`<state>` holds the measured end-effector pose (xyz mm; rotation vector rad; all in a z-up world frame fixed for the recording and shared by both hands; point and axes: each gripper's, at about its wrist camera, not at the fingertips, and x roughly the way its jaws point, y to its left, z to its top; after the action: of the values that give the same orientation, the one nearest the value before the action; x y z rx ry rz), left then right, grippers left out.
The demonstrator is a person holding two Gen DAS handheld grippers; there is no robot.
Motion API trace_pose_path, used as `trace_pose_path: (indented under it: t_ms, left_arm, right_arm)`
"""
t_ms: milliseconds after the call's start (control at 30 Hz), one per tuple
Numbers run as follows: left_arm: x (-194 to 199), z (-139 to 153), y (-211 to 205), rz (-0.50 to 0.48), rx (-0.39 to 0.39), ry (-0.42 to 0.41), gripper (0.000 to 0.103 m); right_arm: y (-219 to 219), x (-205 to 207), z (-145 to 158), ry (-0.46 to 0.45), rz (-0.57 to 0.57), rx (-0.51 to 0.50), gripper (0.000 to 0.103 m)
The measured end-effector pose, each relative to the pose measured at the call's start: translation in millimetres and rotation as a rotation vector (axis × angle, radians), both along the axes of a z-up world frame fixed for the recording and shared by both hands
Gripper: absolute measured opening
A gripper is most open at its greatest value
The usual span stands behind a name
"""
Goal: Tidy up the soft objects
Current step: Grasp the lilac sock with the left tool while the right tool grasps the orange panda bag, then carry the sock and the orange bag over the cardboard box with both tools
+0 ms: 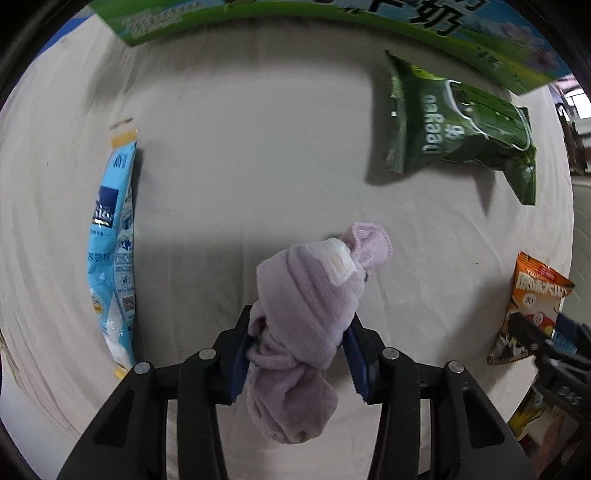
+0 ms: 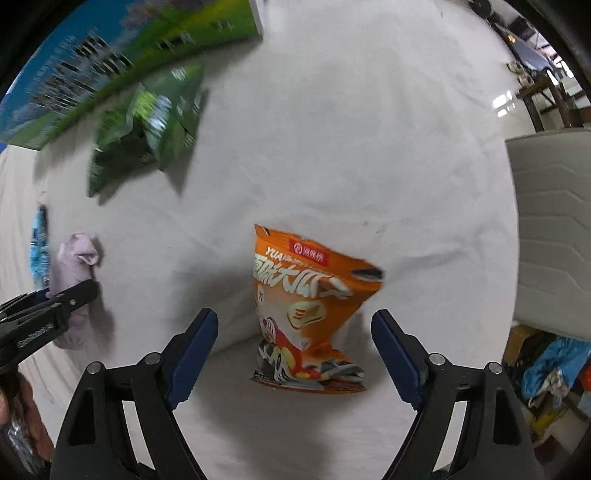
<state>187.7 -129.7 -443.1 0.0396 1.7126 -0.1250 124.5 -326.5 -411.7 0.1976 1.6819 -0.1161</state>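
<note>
Lilac fleece is what fills the left wrist view: a rolled, knotted plush cloth [image 1: 306,317] pinched between the blue pads of the left hand-held gripper [image 1: 297,350], its loose end drooping below the jaws and a white label up top. My guess is it's gripped at the waist so the bundle stays rolled while carried. Around it on the cream-sheeted tabletop [image 1: 240,147] lie a light blue packet [image 1: 112,236] far left, a dark green snack bag [image 1: 458,129] upper right, and an orange snack bag [image 1: 532,310] at the right edge, partly blocked by the other gripper. A green printed box [image 1: 332,18] is cut off along the top. Over in the right wrist view, the right hand-held gripper [image 2: 293,347] is spread wide with nothing in it, framing the orange bag, probably lining up a grab. The green bag is blurry here, and I can't tell if the cloth touches the sheet.
</note>
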Motion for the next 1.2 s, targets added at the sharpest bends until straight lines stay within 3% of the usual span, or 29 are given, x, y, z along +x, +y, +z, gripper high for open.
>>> trace_pose_path:
  t_ms: [33, 67, 100, 233, 533, 733, 933, 1200]
  left_arm:
    - [-1, 0, 1, 0.002, 0.004, -0.009, 0.042]
    - [-3, -1, 0, 0.0, 0.01, -0.015, 0.042]
    - [-8, -1, 2, 0.0, 0.015, -0.021, 0.042]
    - [-17, 7, 12, 0.011, 0.016, -0.034, 0.04]
    - [-18, 87, 11, 0.021, -0.038, -0.141, 0.04]
    - [-26, 158, 13, 0.019, -0.075, -0.271, 0.04]
    - [-7, 227, 23, 0.031, -0.101, -0.37, 0.04]
    - [1, 264, 27, 0.054, -0.14, -0.453, 0.04]
  right_arm:
    - [3, 0, -5, 0.013, 0.002, -0.017, 0.08]
    - [2, 0, -10, 0.021, 0.006, -0.043, 0.066]
    - [1, 1, -14, 0.031, 0.008, -0.068, 0.046]
    - [11, -3, -20, 0.037, 0.026, -0.101, 0.039]
    - [13, -8, 19, -0.047, 0.103, -0.027, 0.037]
    - [23, 5, 84, -0.177, 0.159, -0.007, 0.037]
    - [39, 27, 158, -0.299, 0.18, -0.002, 0.037]
    - [47, 25, 224, -0.388, 0.176, 0.018, 0.036]
